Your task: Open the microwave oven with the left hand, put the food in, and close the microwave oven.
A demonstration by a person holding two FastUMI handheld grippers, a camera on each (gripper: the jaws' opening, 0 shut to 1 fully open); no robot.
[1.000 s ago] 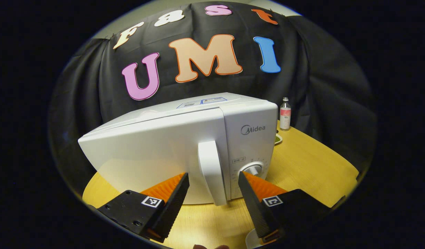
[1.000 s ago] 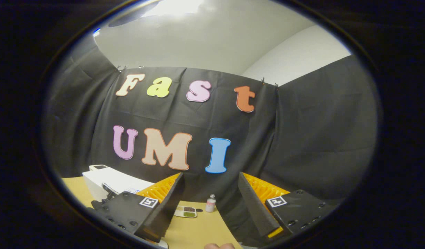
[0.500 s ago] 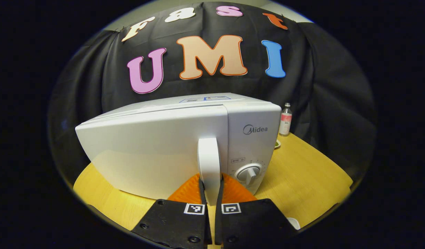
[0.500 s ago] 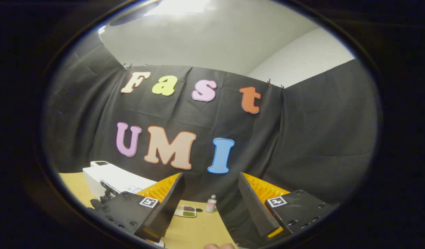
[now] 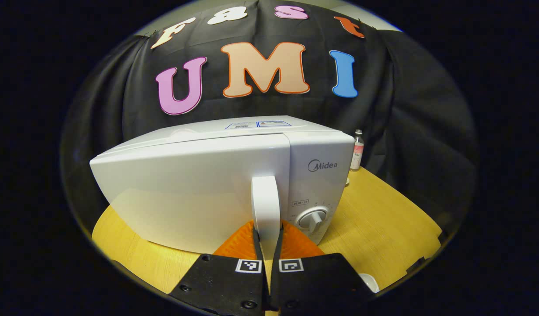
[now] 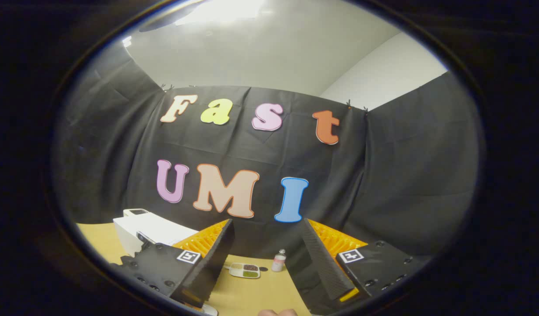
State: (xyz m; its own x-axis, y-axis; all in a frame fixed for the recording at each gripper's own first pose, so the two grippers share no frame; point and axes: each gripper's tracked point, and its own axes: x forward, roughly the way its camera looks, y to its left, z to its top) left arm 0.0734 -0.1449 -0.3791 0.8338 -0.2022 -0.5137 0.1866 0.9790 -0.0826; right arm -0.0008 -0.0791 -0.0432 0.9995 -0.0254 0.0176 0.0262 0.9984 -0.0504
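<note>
Microwave (image 5: 194, 184) w/ smooth glossy white plastic shell & handle (image 5: 265, 206), table (image 5: 383, 228) matt light wood-grain, bottle (image 5: 357, 150) clear plastic-looking, booth wall (image 6: 405, 175) matt black cloth, creased.

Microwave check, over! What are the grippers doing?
Left hand-held gripper shut on door handle. Microwave door closed. Right hand-held gripper open, holding nothing. Food tray waiting on table.

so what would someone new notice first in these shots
The white microwave sits big on the wooden table, door closed, with the left gripper shut on its upright handle. In the right gripper view, the right gripper hangs open over the table, with a small food tray and a little bottle beyond it.
</note>
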